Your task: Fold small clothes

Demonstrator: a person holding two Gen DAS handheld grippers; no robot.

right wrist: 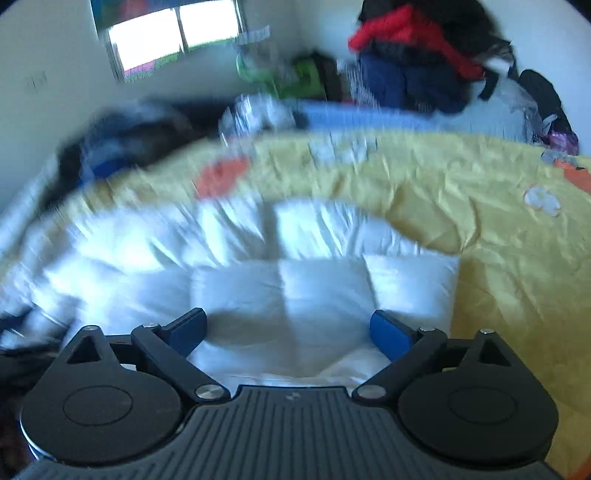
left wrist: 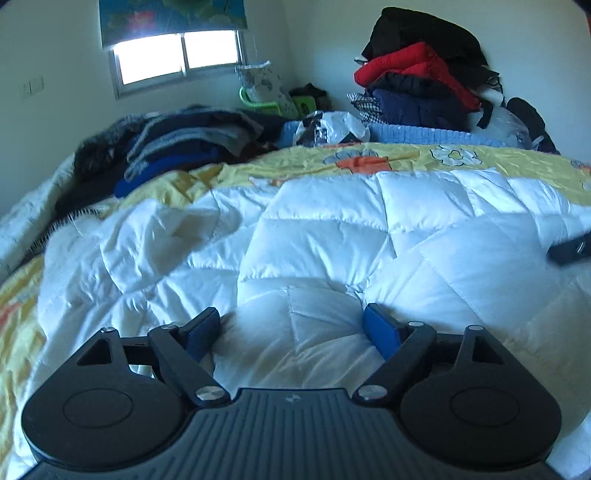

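Both claws hang released and empty — left gripper (left wrist: 291,326), right gripper (right wrist: 290,328) — over the puffy white quilted garment (left wrist: 332,236) spread flat on the yellow flowered bedsheet (right wrist: 480,206), seemingly for folding.

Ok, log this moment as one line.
left tongs: open, empty | right tongs: open, empty | white puffy garment: on yellow bedspread, between neither

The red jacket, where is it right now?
In the left wrist view the red jacket sits upper right, in the clothes pile against the far wall, under a black garment and above dark blue ones, beyond the bed.
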